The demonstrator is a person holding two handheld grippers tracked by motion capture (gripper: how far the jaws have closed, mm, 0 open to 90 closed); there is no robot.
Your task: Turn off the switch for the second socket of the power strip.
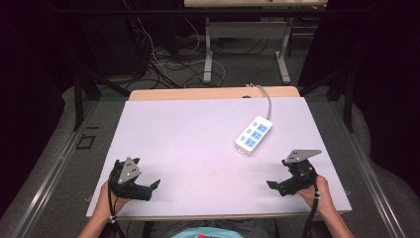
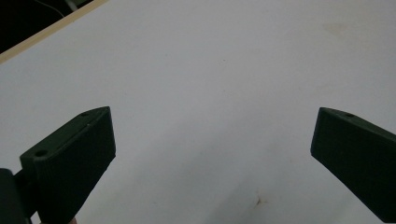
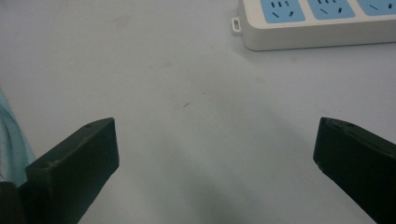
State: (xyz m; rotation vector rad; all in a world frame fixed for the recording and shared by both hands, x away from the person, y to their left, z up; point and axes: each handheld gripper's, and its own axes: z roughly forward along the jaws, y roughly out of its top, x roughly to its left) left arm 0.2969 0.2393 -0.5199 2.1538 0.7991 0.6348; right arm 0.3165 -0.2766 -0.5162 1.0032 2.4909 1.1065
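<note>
A white power strip [image 1: 253,134] with blue sockets lies on the right half of the white table top [image 1: 198,148], its grey cable running off the far edge. In the right gripper view the power strip [image 3: 322,21] sits at the top right, well beyond the jaws. My right gripper [image 1: 275,186] rests near the front right of the table, open and holding nothing. My left gripper [image 1: 153,188] is at the front left, also open with bare table between its jaws. In its own view the left gripper [image 2: 212,149] looks over plain white surface.
A wooden strip [image 1: 213,93] borders the table's far edge. Beyond it stand a metal desk frame [image 1: 245,47] and tangled floor cables [image 1: 163,64]. The table's front edge [image 1: 218,215] runs just past both hands.
</note>
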